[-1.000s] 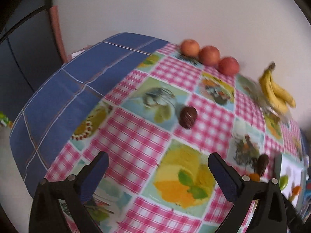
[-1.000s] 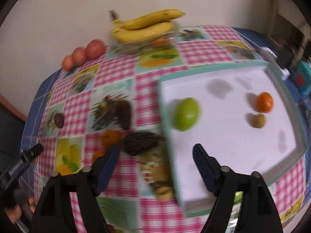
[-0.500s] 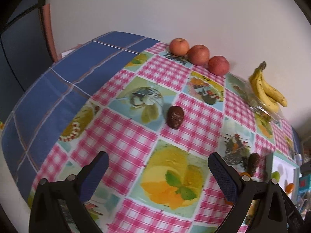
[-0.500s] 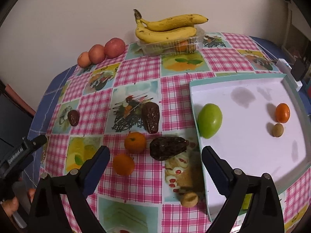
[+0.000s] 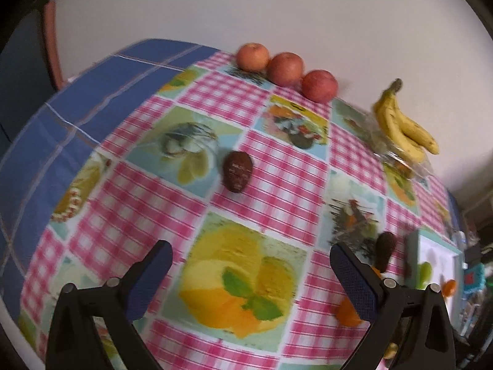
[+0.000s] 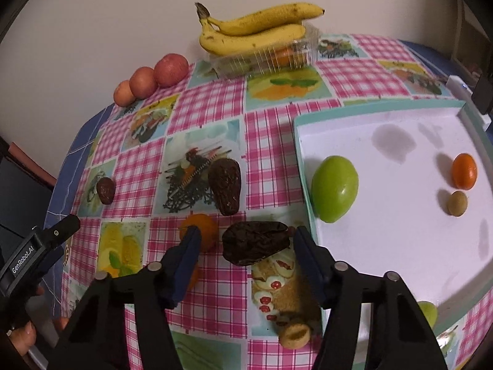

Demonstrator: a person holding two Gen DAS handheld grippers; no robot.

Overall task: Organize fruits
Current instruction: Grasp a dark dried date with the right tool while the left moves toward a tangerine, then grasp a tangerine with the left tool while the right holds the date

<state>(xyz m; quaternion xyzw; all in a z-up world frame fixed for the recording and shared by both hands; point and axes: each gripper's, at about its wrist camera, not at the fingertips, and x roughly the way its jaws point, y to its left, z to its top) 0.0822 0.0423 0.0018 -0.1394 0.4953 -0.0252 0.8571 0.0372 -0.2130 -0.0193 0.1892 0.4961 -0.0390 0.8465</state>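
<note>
The table [image 6: 212,104], under a pink checked cloth with food pictures, fills most of both views. In the right wrist view the white tray [image 6: 385,104] with its teal rim takes the right half of the frame; inside it lie a green fruit [image 6: 335,189] against the left rim, and at the far right an orange fruit [image 6: 464,171] with a small brown fruit [image 6: 457,203] just below it.

At the top centre the bananas [image 6: 255,32] rest on a clear plastic box [image 6: 271,57], and three apples [image 6: 151,78] stand in a row to the upper left, near the wall.

The right gripper [image 6: 246,242] is at the lower centre – its jaws are closing, and a dark wrinkled fruit [image 6: 255,243] lies between the fingertips, on the cloth. The right finger stands close to its right end; the left finger is apart from it and covers part of an orange [image 6: 205,225]. The pads do not seem to press it. A second dark fruit [image 6: 225,186] lies just above, and a smaller one [image 6: 105,189] at the left.

In the left wrist view the left gripper [image 5: 251,260] is released wide over the cloth, with nothing between its fingers – the small dark fruit lies well above them, at the centre.
</note>
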